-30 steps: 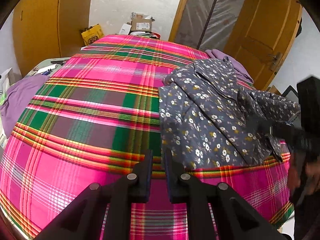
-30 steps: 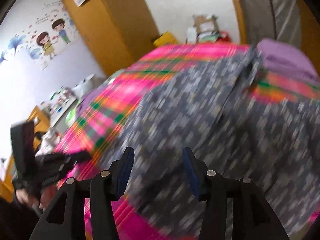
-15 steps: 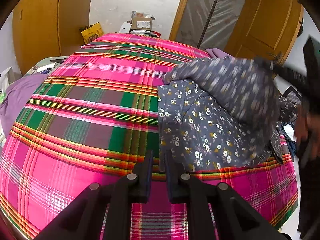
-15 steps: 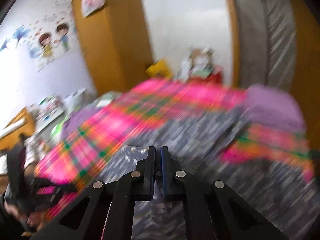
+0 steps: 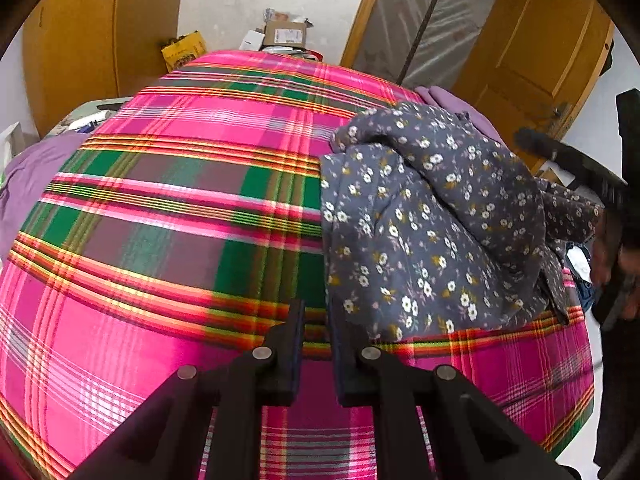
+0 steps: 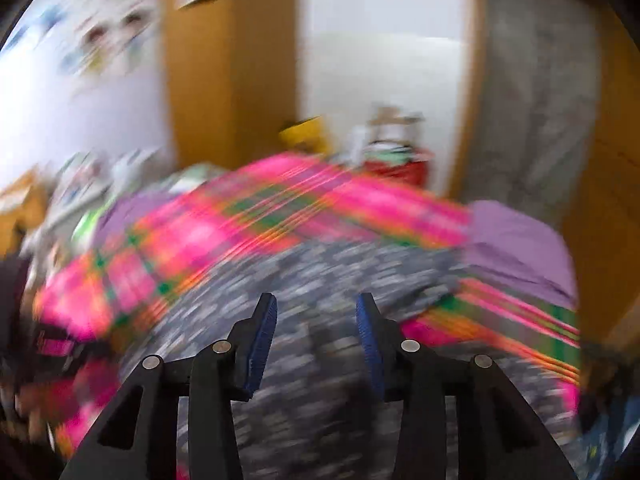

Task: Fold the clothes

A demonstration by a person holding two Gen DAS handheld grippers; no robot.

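Floral fabric, a dark grey garment (image 5: 432,224) printed with small white flowers, is seen lying in a loose, rumpled heap on the right half of a bed covered by a pink, green and orange plaid blanket (image 5: 168,216). One layer of the garment is draped over another, and its near edge runs along the orange stripes close to the front of the bed. A lilac cloth (image 5: 452,104) is tucked just behind the garment, and more lilac cloth (image 5: 28,176) hangs at the bed's left side.

The left gripper (image 5: 316,320) is held low over the blanket, just beside the garment's near left corner. Its jaws are drawn close, with only a narrow slot left between them; plaid shows through that slot and no fabric is pinched there.

The right gripper (image 6: 316,320) is shown above the garment with its blue-padded jaws standing well apart, having just been opening. Nothing is gripped between them; the floral fabric (image 6: 320,280) is seen beyond and below the gap. That view is heavily smeared, so whether the pads brush the cloth cannot be told with certainty. From the left wrist view, the same right gripper (image 5: 568,160) is glimpsed at the far right edge, raised above the garment's right side, with the person's hand (image 5: 616,264) below it.

Wooden wardrobe doors (image 5: 532,60) and a cardboard box (image 5: 286,34) are seen beyond the bed.
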